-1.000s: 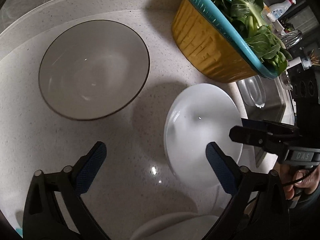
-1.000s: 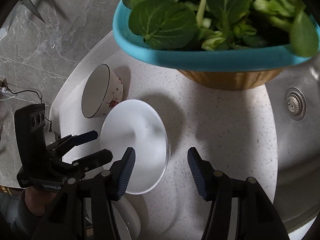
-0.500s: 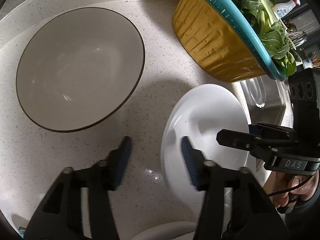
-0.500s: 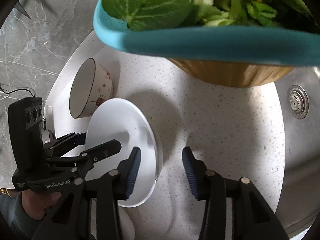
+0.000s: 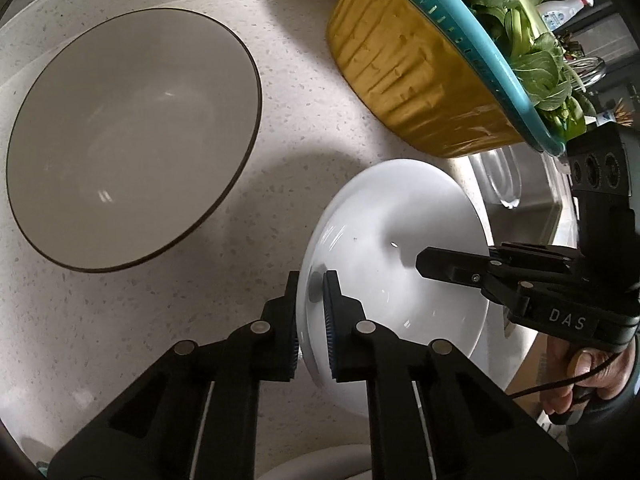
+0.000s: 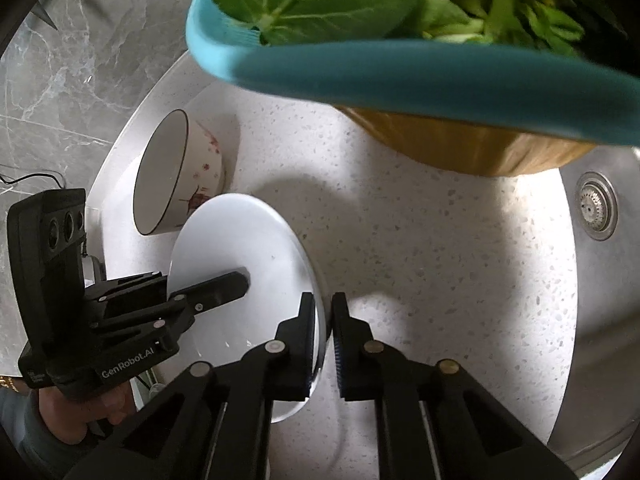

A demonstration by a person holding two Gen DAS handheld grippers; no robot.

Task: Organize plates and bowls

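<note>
The left gripper [image 5: 310, 280] has just been closing, and its two blue-padded fingers now pinch the near rim of the white plate [image 5: 400, 264], one pad inside the dish and one outside. The right gripper [image 6: 323, 304] has likewise just been closing and clamps the opposite edge of the same plate [image 6: 240, 248], its jaws nearly together with only the thin rim between them. So the plate is held from both sides, tilted a little, low over the speckled countertop [image 5: 288, 128]. Whether its underside touches the counter cannot be told. In the left wrist view the right gripper reaches in from the right, with a hand [image 5: 580, 376] wrapped around its grip; in the right wrist view the left gripper comes in from the left, held by a hand [image 6: 72, 412] in a grey sleeve.

Just beyond the plate, apart from it, stands a large grey bowl [image 5: 128, 136] with a dark rim, upright and empty; its outside wall bears small red flower prints [image 6: 204, 168]. Farther back sits a teal colander [image 5: 480, 40] of bok choy [image 5: 520, 12], nested in a yellow basin [image 5: 416, 80]. To the right lies the steel sink [image 6: 600, 280] with its drain strainer [image 6: 596, 204].
</note>
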